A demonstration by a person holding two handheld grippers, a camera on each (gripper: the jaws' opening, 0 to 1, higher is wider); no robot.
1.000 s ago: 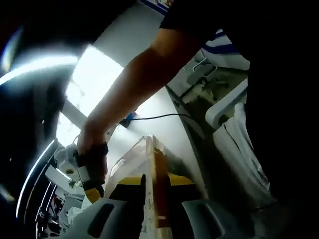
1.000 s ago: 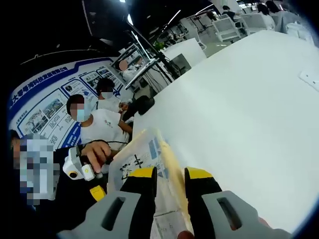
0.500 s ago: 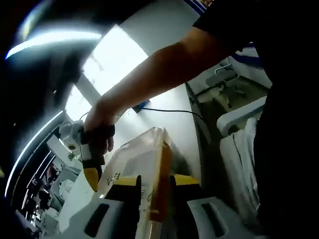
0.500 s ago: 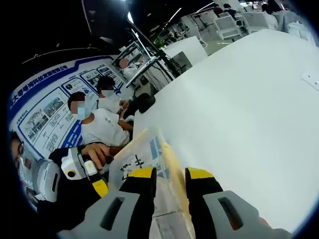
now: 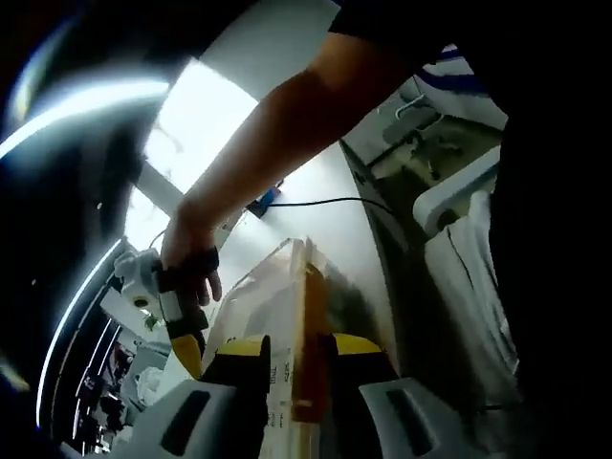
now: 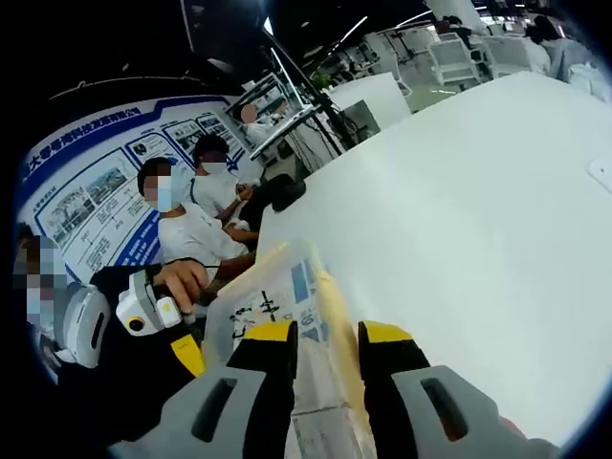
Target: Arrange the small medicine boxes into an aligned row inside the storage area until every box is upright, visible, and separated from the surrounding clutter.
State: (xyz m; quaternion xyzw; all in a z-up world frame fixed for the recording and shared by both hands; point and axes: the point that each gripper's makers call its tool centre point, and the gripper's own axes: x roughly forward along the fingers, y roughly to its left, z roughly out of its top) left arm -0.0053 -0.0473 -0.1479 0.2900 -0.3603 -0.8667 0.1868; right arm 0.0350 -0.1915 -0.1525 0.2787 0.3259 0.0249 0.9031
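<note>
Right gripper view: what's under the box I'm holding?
Beneath the medicine box, held in the right gripper, lies the white table; the strip directly below is covered by box and jaws. The left gripper is beside it.

blurred print on clear bag (image 6: 277, 306), white lettering on blue wall poster (image 6: 91, 186), none legible
</note>
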